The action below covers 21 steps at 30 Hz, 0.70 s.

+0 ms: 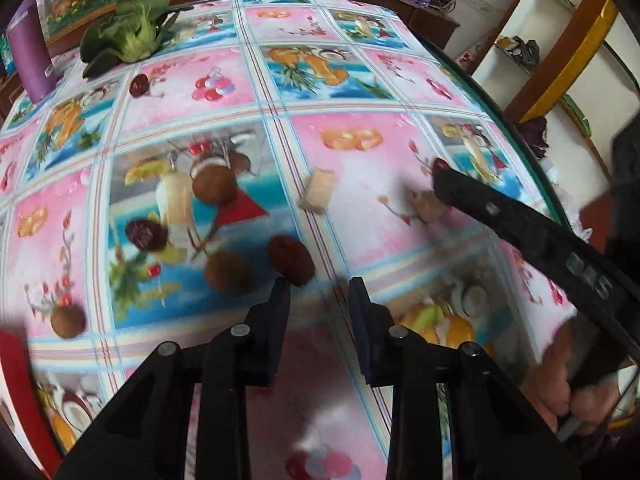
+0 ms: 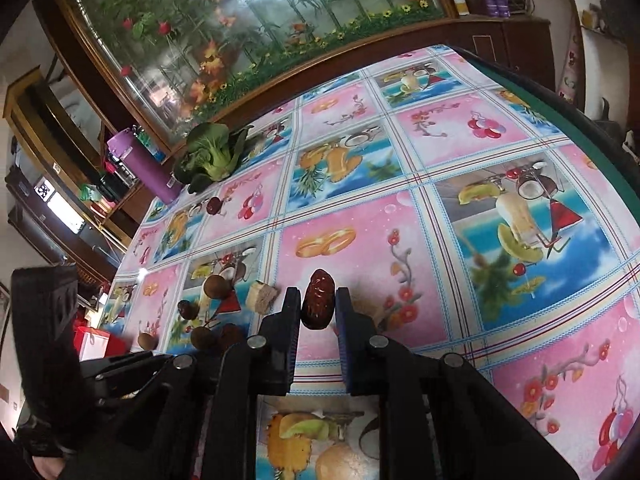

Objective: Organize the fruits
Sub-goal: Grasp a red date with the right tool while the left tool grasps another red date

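My right gripper is shut on a wrinkled dark red date, held just above the fruit-print tablecloth. In the left wrist view it reaches in from the right, and the date peeks out at its tip. My left gripper is open with nothing between its fingers. Another date lies just beyond its left fingertip. Brown longans and one more date are scattered to the left. A lone date lies far back.
A beige chunk lies mid-table. A bok choy and a purple bottle stand at the far left edge. A red box sits off the table's left side. The table's right rim curves close by, and a hand grips the right tool.
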Each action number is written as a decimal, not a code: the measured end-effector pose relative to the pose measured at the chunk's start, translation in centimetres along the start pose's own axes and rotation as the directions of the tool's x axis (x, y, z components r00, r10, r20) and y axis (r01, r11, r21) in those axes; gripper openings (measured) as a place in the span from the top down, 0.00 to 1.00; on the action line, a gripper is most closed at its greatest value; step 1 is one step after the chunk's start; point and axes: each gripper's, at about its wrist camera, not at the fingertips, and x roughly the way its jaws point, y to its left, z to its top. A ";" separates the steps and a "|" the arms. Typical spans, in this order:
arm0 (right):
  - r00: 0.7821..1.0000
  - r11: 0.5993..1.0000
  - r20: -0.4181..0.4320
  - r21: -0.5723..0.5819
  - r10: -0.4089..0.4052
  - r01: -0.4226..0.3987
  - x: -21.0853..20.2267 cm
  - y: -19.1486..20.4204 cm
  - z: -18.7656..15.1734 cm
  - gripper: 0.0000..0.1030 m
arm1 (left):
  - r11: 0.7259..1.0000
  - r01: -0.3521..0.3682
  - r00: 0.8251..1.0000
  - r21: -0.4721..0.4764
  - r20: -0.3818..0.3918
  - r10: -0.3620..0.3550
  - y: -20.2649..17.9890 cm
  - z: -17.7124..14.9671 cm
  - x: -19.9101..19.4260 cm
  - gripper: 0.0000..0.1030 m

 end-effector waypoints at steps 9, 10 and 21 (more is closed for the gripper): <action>1.000 1.000 -0.001 0.001 0.023 -0.023 0.0 0.0 0.1 0.85 | 0.999 -0.039 0.999 0.015 0.023 0.039 0.3 1.3 0.7 0.71; 1.000 1.000 -0.002 0.004 0.026 -0.026 0.0 0.0 0.2 0.84 | 0.999 -0.042 0.999 0.021 0.026 0.042 0.2 1.3 0.8 0.71; 1.000 1.000 -0.011 0.005 0.013 -0.013 0.5 -0.1 0.1 0.84 | 0.993 -0.091 0.994 0.074 0.067 0.086 -0.6 1.6 1.4 0.77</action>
